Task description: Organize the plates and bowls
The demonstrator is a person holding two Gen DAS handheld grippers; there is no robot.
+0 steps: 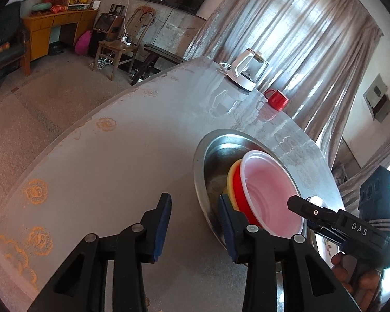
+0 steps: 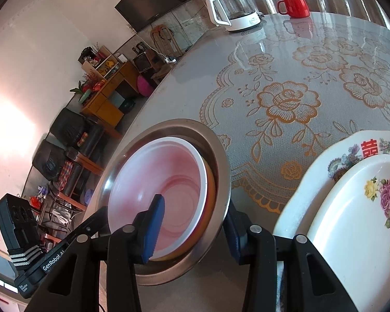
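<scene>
Bowls look nested already: the pink bowl (image 2: 163, 195) sits atop a red bowl (image 1: 243, 197) inside the steel basin (image 2: 222, 166) on the tabletop (image 2: 273, 52). Plates (image 2: 351, 221) stacked just beside, maybe done too. Right gripper (image 2: 195, 230) angles down, jaws straddling the basin's rim, grip uncertain. Left gripper (image 1: 195, 223), released, hangs beside the basin.

Red bowl (image 1: 270, 195) nested in steel basin (image 1: 202, 161), left gripper (image 1: 195, 223) parted beside its rim.
</scene>
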